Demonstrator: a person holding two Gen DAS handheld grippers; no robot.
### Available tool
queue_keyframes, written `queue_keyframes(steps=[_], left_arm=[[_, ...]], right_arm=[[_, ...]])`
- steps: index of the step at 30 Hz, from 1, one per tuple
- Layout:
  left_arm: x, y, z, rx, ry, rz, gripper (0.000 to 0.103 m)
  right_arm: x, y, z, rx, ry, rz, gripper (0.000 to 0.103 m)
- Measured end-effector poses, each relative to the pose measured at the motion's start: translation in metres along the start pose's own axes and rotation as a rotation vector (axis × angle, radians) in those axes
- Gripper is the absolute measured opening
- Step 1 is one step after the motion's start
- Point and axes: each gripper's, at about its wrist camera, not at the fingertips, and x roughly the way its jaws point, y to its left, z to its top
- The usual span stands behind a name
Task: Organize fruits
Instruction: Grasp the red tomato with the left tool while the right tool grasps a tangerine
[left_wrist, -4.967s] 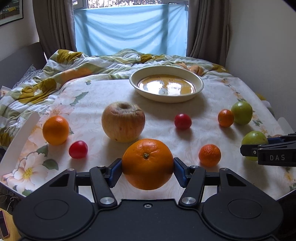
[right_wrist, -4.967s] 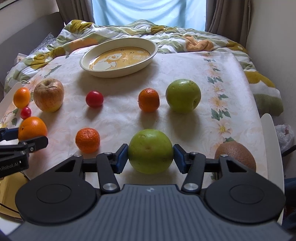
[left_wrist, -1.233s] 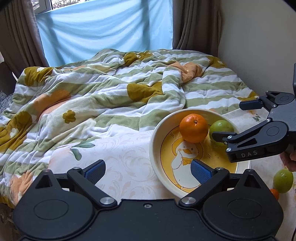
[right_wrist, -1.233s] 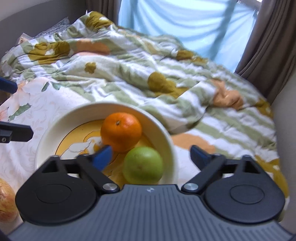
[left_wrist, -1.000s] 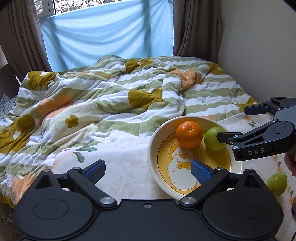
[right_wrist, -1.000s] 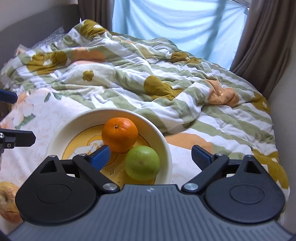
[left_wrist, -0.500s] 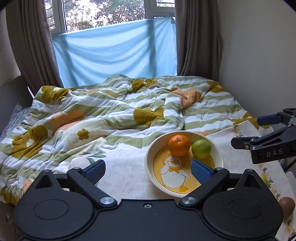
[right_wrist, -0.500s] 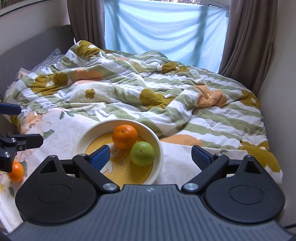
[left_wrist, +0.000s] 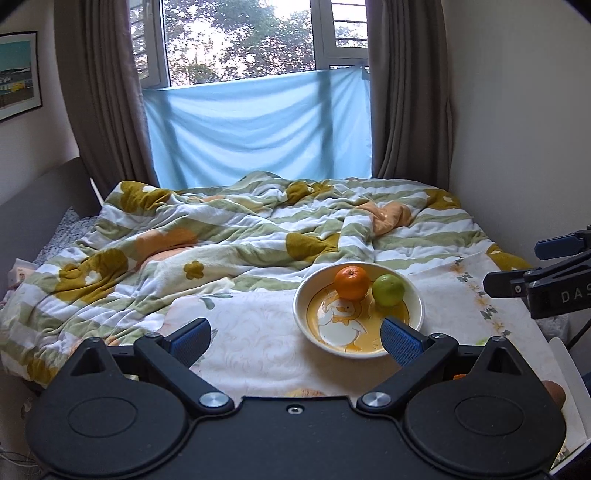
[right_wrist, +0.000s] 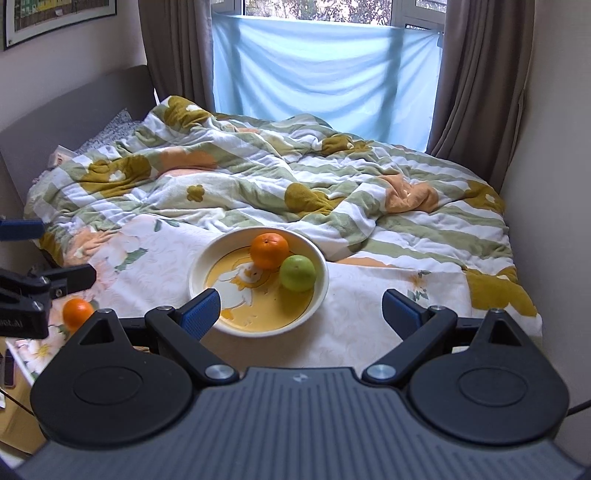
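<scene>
A cream bowl (left_wrist: 303, 295) with a duck picture holds an orange (left_wrist: 351, 282) and a green apple (left_wrist: 388, 290). The bowl (right_wrist: 321, 291), orange (right_wrist: 269, 250) and apple (right_wrist: 297, 272) also show in the right wrist view. My left gripper (left_wrist: 295, 338) is open and empty, raised behind the bowl. My right gripper (right_wrist: 301, 308) is open and empty, also raised behind the bowl. Each gripper shows at the edge of the other's view: the right one (left_wrist: 535, 269) and the left one (right_wrist: 33, 254).
A small orange (right_wrist: 77, 313) lies on the floral cloth at the left. A brown fruit (left_wrist: 554, 393) sits at the right edge, partly hidden. A rumpled striped quilt (left_wrist: 229, 236) covers the bed beyond the bowl. A wall is close on the right.
Both grippers have pulled back and up from the bowl, which now looks smaller and farther. The orange and green apple stay in the bowl.
</scene>
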Motion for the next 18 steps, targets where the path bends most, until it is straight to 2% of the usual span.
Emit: queue_keyframes(steps=[8, 18], left_arm=[[-0.022, 0.013, -0.030, -0.024, 0.020, 0.027, 0.100], [-0.008, 0.056, -0.071, -0.072, 0.047, 0.060, 0.100]], right_arm=[[-0.027, 0.017, -0.027, -0.006, 0.009, 0.047, 0.103], [-0.018, 0.044, -0.073, 0.018, 0.046, -0.006, 0.103]])
